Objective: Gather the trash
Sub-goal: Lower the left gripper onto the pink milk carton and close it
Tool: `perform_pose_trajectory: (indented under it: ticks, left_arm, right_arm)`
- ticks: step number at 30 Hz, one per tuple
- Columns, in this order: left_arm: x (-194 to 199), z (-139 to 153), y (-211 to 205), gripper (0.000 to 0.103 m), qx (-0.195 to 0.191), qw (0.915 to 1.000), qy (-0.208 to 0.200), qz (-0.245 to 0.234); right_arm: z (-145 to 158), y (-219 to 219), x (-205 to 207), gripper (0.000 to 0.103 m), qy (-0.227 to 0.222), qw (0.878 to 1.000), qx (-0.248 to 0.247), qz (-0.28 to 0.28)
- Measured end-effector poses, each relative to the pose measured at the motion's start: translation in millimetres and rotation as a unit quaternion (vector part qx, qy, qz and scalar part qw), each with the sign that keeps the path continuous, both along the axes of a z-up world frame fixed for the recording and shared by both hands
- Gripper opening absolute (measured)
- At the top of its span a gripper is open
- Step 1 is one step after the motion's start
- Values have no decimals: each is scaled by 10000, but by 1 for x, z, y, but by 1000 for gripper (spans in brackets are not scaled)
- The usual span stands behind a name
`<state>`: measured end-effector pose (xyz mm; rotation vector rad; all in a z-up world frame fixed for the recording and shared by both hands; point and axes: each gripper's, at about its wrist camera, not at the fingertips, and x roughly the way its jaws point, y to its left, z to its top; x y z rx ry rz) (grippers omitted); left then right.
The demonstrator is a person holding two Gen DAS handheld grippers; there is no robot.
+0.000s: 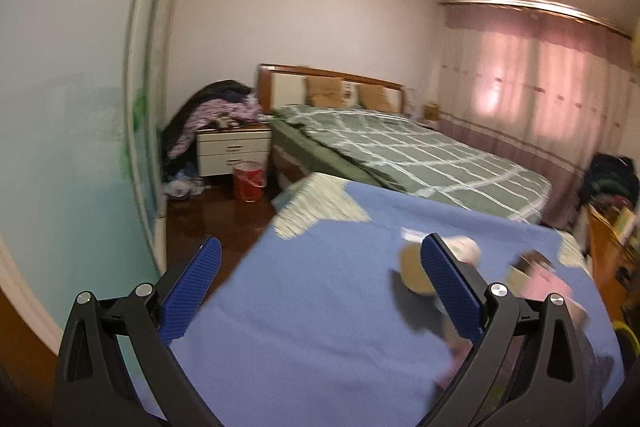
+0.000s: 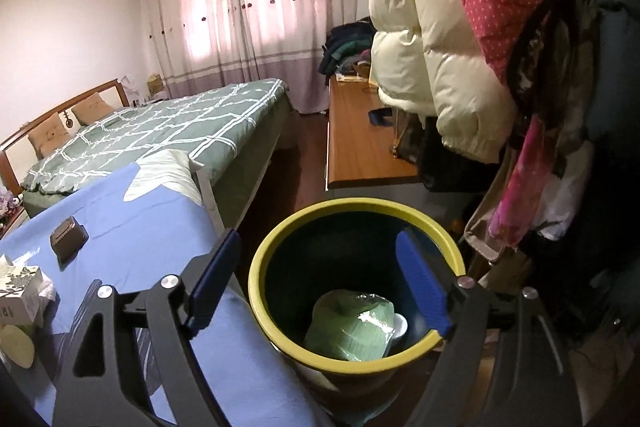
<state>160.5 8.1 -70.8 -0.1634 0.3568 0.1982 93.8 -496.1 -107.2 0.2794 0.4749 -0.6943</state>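
Right wrist view shows the right tool [image 2: 316, 267] spread apart and empty above the bin [image 2: 262, 291], where a green wrapped bundle [image 2: 348, 327] already lies. Only the left wrist view shows the left tool [image 1: 320, 259], also apart, facing blurred trash [image 1: 416, 267] on the blue table [image 1: 320, 327]; approach it squarely, closing once it sits between the pads.

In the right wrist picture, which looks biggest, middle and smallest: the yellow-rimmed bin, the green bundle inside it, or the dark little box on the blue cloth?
1. Yellow-rimmed bin
2. Green bundle
3. Dark little box, though it lies farther from the camera, so it may look smaller than it is.
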Motion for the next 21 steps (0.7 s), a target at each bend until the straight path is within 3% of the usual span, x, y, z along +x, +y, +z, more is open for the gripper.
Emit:
perform_pose_trajectory:
  ticks: [4,8,16,21]
  left_arm:
    - [-27,2,-30,98,154,9968,10,-789]
    - [-22,-3,-65,98,344,9879,264,-1489]
    - [24,-23,-85,80,-67,9759,1022,-1926]
    - [46,-36,-92,68,-42,9705,1213,-2082]
  right_arm:
    - [1,8,1,77,13,9998,-177,28]
    - [2,10,2,79,1,9997,-213,91]
    - [2,7,0,79,-55,9998,-126,126]
    - [1,7,1,79,-48,9998,-90,153]
